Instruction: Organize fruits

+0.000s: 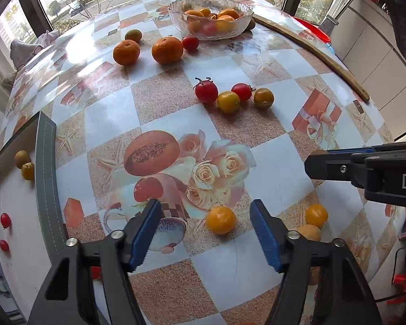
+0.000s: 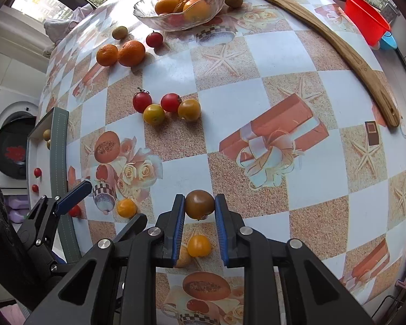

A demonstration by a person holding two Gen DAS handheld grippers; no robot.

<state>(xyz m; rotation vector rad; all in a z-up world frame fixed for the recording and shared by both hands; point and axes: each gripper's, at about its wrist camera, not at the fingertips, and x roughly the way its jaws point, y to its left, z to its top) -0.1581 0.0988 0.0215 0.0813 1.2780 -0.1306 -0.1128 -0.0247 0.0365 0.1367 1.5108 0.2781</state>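
Observation:
My left gripper point(image 1: 205, 205) stands open, pointing down at the table. A yellow cherry tomato point(image 1: 220, 220) lies on the cloth between its blue pads point(image 1: 146, 233), touching neither. My right gripper point(image 2: 199, 199) is shut on a brownish-green tomato point(image 2: 199, 204), held just above the cloth. Below it lie another yellow tomato point(image 2: 199, 246) and a paler fruit partly hidden by the left finger. A cluster of red and yellow tomatoes point(image 1: 206, 91) sits mid-table. Two mandarins point(image 1: 167, 49) lie near a glass bowl point(image 1: 176, 21) of fruit.
A white tray with a grey edge point(image 1: 47, 178) stands at the left and holds a few small red and green-yellow fruits. A curved wooden stick point(image 1: 311, 51) lies along the right side. A red basin point(image 2: 365, 19) sits beyond the table's far right edge.

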